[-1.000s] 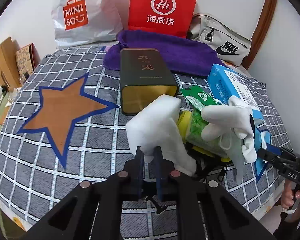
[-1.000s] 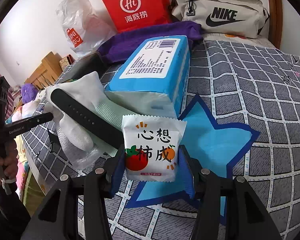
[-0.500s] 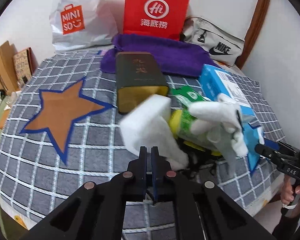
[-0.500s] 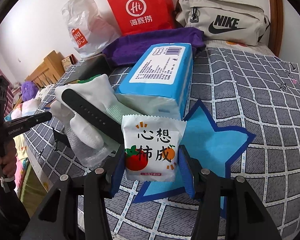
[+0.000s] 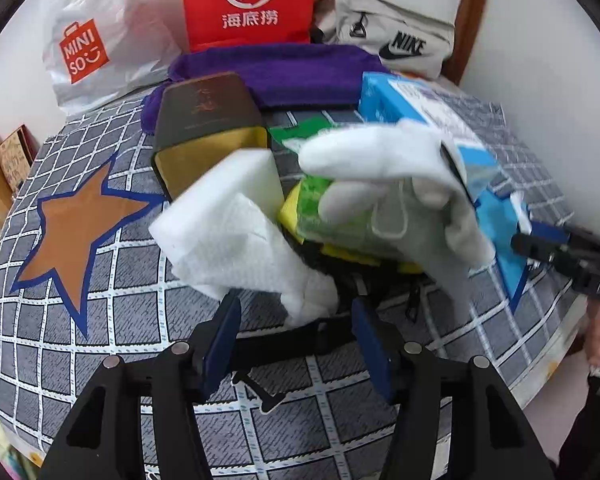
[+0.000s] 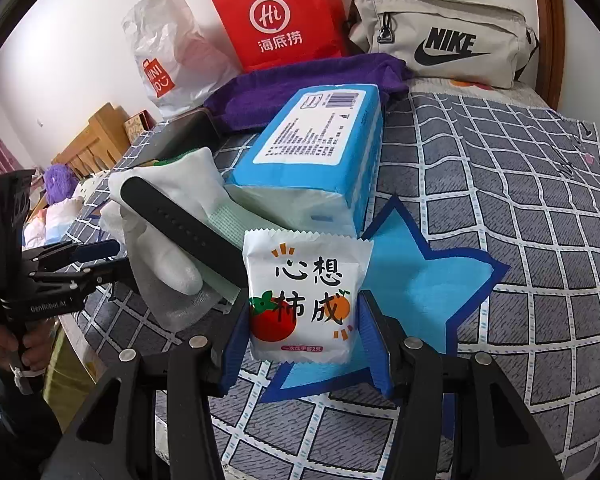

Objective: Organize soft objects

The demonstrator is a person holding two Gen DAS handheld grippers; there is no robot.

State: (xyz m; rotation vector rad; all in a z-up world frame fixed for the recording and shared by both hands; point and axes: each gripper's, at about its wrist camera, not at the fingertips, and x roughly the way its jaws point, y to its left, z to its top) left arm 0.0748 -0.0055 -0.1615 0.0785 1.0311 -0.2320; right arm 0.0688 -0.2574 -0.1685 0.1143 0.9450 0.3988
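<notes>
The white foam pad lies on the checked bedspread at about 11 o'clock from the left gripper, its near corner reaching down between the blue fingers without either one pressing it; the jaws stand spread wide and grasp nothing. This gripper is held low and level over the bed, aimed toward the dark tin box at 12 o'clock. At 1 o'clock a white glove drapes over a green packet, with the blue tissue pack beyond it.

The right gripper hovers just above the blue star printed on the spread, tilted slightly down. Its jaws are clenched on a small white sachet printed with tomatoes and held upright. At its 12 o'clock sits the tissue pack; at 10 o'clock a black strap crosses the glove. At 9 o'clock a hand grips the other tool's handle.

Against the wall stand a red paper bag, a Nike pouch and a purple towel.
</notes>
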